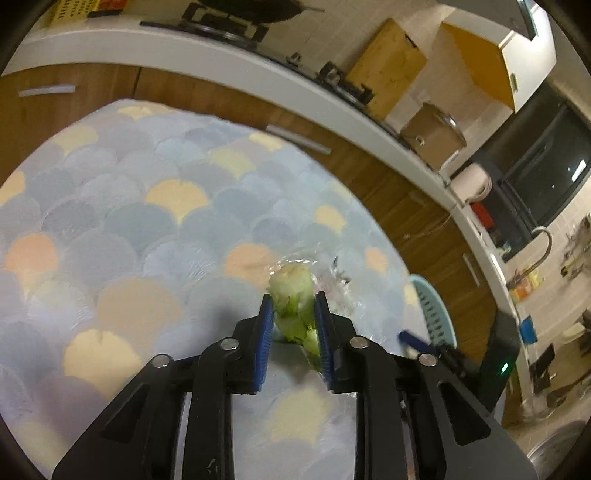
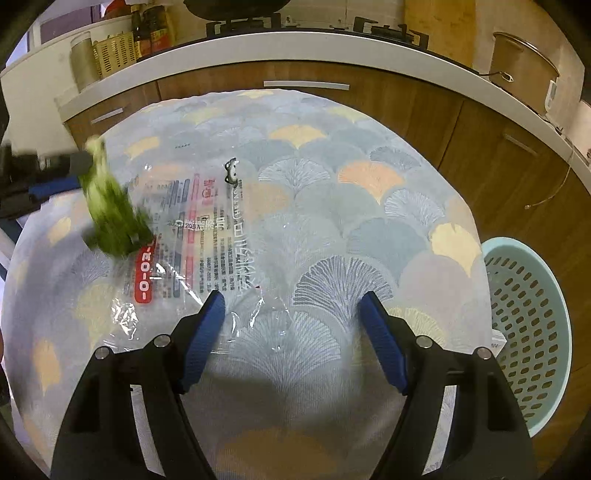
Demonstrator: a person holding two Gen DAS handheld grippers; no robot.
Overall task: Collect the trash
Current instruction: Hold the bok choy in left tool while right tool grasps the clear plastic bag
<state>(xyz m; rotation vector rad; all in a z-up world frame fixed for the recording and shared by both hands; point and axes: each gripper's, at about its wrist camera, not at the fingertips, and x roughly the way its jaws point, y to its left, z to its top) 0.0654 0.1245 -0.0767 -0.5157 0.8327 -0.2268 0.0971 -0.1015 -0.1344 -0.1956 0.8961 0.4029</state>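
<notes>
Pinching a green vegetable scrap point(image 1: 293, 295) between its blue pads, the left gripper point(image 1: 294, 321) holds it above the patterned tablecloth point(image 1: 110, 221). From the right wrist, the right gripper point(image 2: 293, 314) gapes wide over a clear plastic wrapper point(image 2: 207, 229); a teal basket point(image 2: 532, 325) sits beside the table's right edge.

Tablecloth point(image 2: 332, 229): fan-shaped scale print in pale blue, grey, cream and peach; fills the centre of both views.
Wooden cabinets point(image 2: 406, 99): from 9 to 3 o'clock behind the table, with pale bar handles.
White countertop point(image 2: 314, 40): along the cabinet tops.
Gas stove point(image 2: 388, 27): at 12 o'clock on the counter.
Steel pot point(image 2: 524, 62): at 2 o'clock.
Yellow perforated basket point(image 2: 114, 51): at 10 o'clock, sauce bottles point(image 2: 155, 31) just beside it.
Cutting board point(image 1: 388, 66): upright against the wall, at 1 o'clock.
</notes>
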